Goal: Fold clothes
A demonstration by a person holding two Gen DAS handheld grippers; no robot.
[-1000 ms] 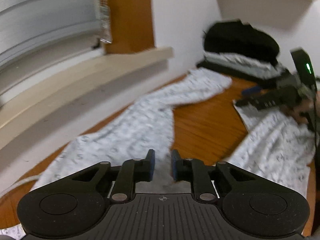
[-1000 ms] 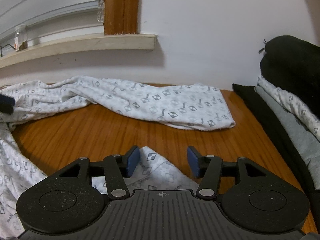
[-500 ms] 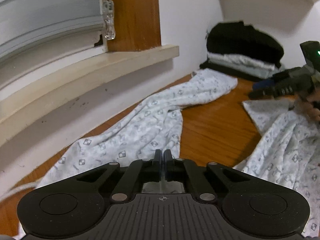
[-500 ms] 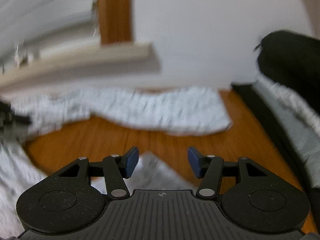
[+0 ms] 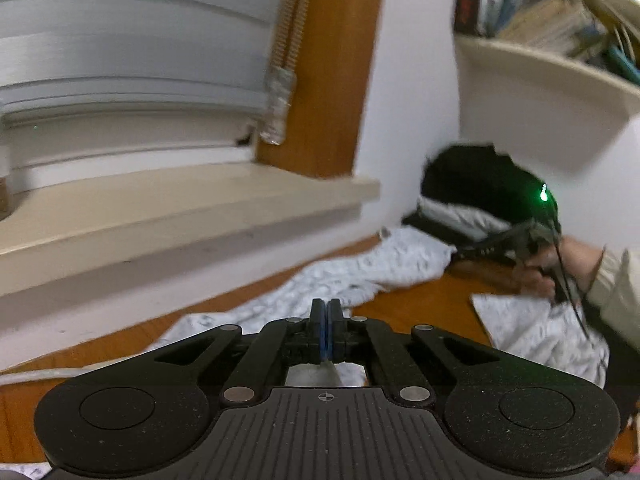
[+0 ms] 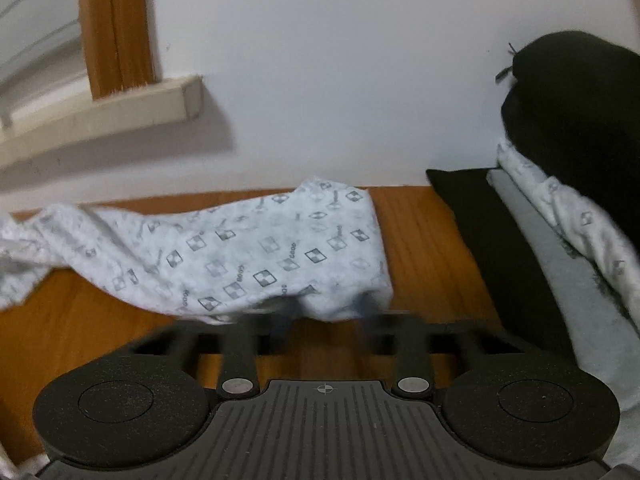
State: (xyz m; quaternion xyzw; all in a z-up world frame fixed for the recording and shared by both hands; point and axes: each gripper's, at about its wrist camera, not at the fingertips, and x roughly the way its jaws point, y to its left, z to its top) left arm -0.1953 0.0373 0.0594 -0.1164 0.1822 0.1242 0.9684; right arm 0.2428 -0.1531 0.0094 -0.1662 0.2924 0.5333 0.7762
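Observation:
A white garment with a grey diamond print (image 6: 256, 256) lies along the wall on the wooden table; it also shows in the left wrist view (image 5: 360, 280). My left gripper (image 5: 326, 332) is shut on a fold of this garment and holds it lifted. My right gripper (image 6: 326, 312) is open, its blurred fingers straddling the near edge of the garment's end. In the left wrist view the right gripper (image 5: 500, 244) is at the far right, held by a hand, above another part of the printed cloth (image 5: 532, 328).
A stack of folded clothes (image 6: 560, 216), black, grey and printed, with a black bundle (image 6: 580, 104) on top, stands at the right against the wall. A window sill (image 5: 180, 208) juts out above the table at the left. A bookshelf (image 5: 560, 40) hangs at the upper right.
My left gripper shut on the garment and lifted it. My right gripper moved forward from the near piece of cloth to the garment's far end and stays open.

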